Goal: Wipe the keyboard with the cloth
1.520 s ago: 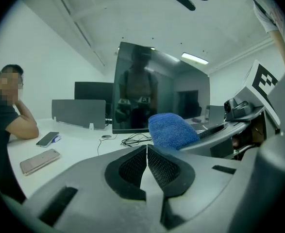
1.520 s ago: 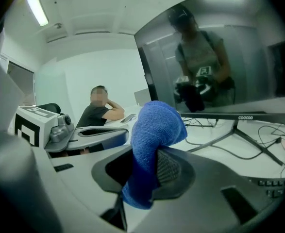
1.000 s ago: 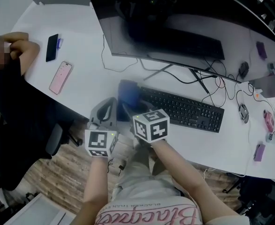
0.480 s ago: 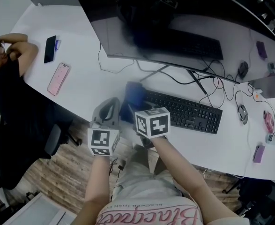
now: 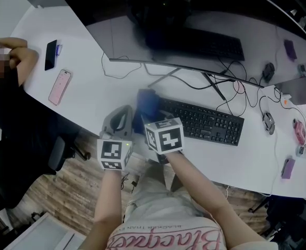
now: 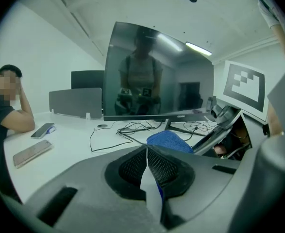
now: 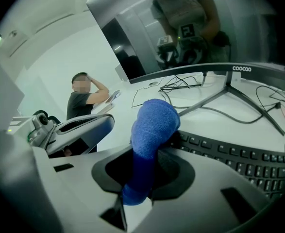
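Barely anything is shifting since a second ago: my right gripper [image 7: 138, 181] is still pinching the blue cloth [image 7: 152, 123], which is bunching up at the left end of the keyboard [image 5: 202, 121], near the front edge of the counter [image 5: 90, 95]. I am holding the left gripper [image 6: 147, 166] just beside it over that edge, jaws pressed together.

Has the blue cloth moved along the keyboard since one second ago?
No. The blue cloth, clamped in the right gripper, still sits at the left end of the keyboard, as it did before.
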{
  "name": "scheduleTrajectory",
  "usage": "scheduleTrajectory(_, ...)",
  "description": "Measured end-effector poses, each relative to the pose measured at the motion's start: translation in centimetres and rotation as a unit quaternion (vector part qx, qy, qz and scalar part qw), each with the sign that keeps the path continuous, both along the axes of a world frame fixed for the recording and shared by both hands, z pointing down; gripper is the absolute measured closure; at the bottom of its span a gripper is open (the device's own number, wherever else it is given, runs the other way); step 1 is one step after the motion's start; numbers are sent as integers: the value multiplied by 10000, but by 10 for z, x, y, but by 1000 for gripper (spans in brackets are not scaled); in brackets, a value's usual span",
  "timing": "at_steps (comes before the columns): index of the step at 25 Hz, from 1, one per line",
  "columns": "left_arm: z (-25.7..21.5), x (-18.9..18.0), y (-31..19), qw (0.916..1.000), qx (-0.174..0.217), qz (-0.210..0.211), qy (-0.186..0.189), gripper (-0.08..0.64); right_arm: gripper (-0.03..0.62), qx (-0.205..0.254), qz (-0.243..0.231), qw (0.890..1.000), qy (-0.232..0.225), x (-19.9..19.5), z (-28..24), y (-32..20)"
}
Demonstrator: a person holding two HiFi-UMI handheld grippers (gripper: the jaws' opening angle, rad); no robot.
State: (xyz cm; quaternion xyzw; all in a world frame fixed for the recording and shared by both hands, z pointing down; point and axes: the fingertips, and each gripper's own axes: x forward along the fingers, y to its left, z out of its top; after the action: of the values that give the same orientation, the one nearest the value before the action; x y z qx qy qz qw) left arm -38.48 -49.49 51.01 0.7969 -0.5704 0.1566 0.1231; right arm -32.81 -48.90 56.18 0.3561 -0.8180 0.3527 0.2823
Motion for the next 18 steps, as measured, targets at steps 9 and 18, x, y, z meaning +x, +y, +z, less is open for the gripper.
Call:
scheduleTrajectory(9,7,31,0,9997,-192,153,-26,554,499,44,40,9999,152,29,0,3)
scheduleTrajectory(18,13,58,3,9995,-252,201,-21,554,500,108,120,9995,280,61,-1,5)
